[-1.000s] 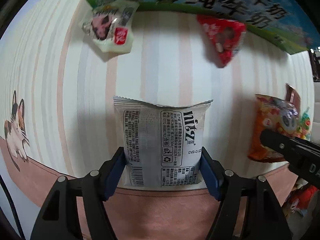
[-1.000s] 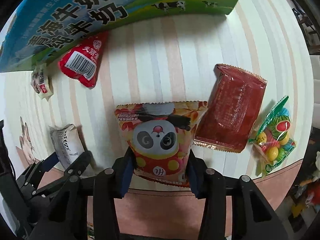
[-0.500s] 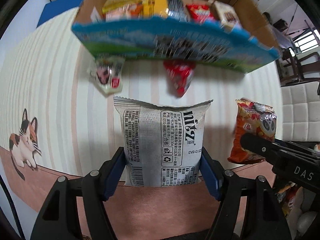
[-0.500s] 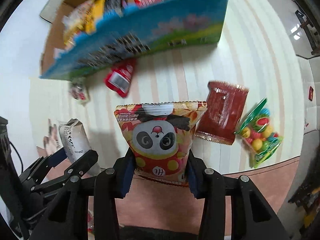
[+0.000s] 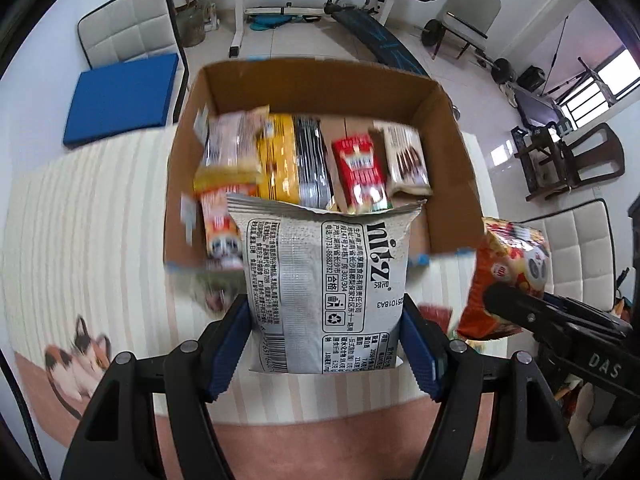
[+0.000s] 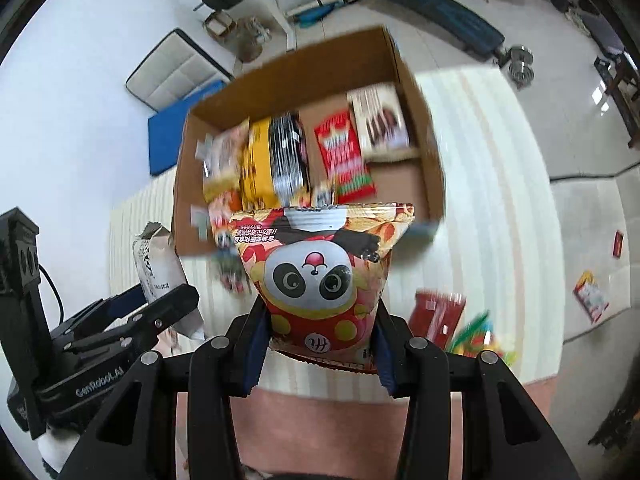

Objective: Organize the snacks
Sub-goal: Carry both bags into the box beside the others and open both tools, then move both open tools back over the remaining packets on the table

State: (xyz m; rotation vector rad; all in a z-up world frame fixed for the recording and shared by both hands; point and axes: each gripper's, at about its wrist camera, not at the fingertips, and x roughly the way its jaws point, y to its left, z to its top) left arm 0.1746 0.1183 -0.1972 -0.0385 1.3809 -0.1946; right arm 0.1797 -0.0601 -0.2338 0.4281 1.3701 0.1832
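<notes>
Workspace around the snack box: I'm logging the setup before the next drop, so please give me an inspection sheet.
Surface: striped mat with a cat print, on the floor.
Job's things: open cardboard box with packets standing in a row; grey snack bag; panda snack bag.
Clutter: red packet and candy bag loose on the mat; two packets farther off.
Grippers: left hand-held gripper shut on the grey snack bag; right hand-held gripper shut on the panda snack bag.
Cables: a black lead at the left hand-held gripper.
Surroundings: weight bench, padded chairs, blue cushion.
</notes>
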